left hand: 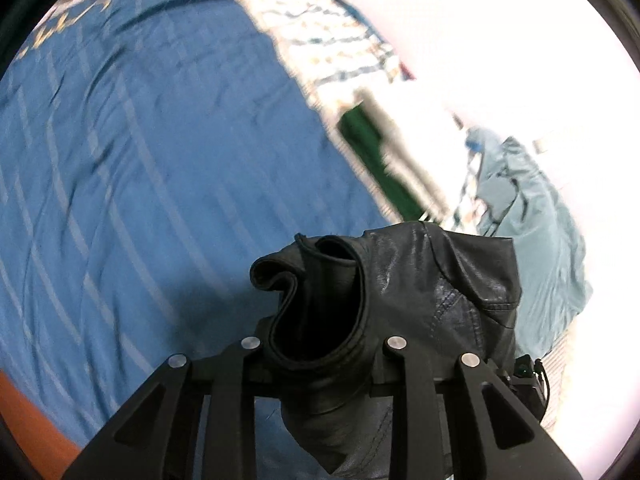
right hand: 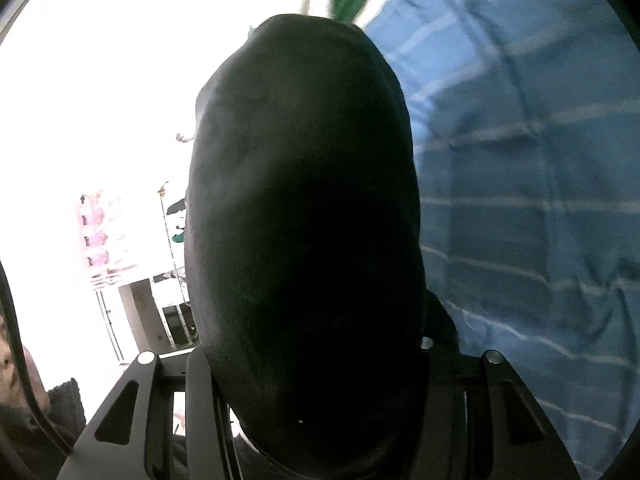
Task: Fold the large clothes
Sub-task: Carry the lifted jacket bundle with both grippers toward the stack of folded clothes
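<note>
A black leather garment (left hand: 420,280) hangs bunched above the bed in the left wrist view. My left gripper (left hand: 320,346) is shut on a curled fold of it, and the cloth hides the fingertips. The rest of the leather drapes down and to the right, its stitched seams showing. In the right wrist view the same black garment (right hand: 304,200) bulges up as a big dark mass that fills the middle. My right gripper (right hand: 314,360) is shut on it, and its fingertips are buried under the leather.
A blue sheet with pale stripes (left hand: 140,168) covers the bed below and shows again as the sheet (right hand: 540,200) on the right. A patterned cover (left hand: 320,28), a green cloth (left hand: 376,160) and a light teal cloth (left hand: 532,232) lie beyond. Shelving (right hand: 168,304) stands in the bright room.
</note>
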A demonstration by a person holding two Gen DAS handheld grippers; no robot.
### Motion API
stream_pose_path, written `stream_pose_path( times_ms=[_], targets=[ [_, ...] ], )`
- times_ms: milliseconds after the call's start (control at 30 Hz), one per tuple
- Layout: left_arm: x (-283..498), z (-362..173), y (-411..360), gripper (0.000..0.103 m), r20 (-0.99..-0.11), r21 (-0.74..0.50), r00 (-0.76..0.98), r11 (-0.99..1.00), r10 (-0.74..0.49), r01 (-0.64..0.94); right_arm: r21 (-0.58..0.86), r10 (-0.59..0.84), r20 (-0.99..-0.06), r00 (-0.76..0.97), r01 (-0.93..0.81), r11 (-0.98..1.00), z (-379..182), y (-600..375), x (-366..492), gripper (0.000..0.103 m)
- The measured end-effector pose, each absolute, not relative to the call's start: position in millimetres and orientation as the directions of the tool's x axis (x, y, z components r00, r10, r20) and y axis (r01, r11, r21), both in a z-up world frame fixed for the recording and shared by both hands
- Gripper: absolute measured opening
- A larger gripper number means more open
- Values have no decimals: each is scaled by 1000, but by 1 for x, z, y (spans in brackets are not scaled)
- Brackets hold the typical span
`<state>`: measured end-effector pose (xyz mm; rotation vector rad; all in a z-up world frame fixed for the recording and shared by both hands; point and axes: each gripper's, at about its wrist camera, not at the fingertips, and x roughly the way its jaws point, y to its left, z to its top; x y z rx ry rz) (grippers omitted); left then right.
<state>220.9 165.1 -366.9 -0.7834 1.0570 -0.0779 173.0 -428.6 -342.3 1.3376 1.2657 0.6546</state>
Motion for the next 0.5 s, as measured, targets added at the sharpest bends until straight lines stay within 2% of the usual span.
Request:
stream_pose_path(
  times_ms=[233, 500],
  targets=[
    [348, -321, 157, 22, -664, -650, 624, 732, -413, -206, 957, 916, -264, 303, 201, 209, -274, -434, 312, 51],
    [514, -312, 140, 22, -596, -681, 686, 715, -417, -157, 961, 911, -276, 307, 117, 252, -230, -451, 514, 51]
  ],
)
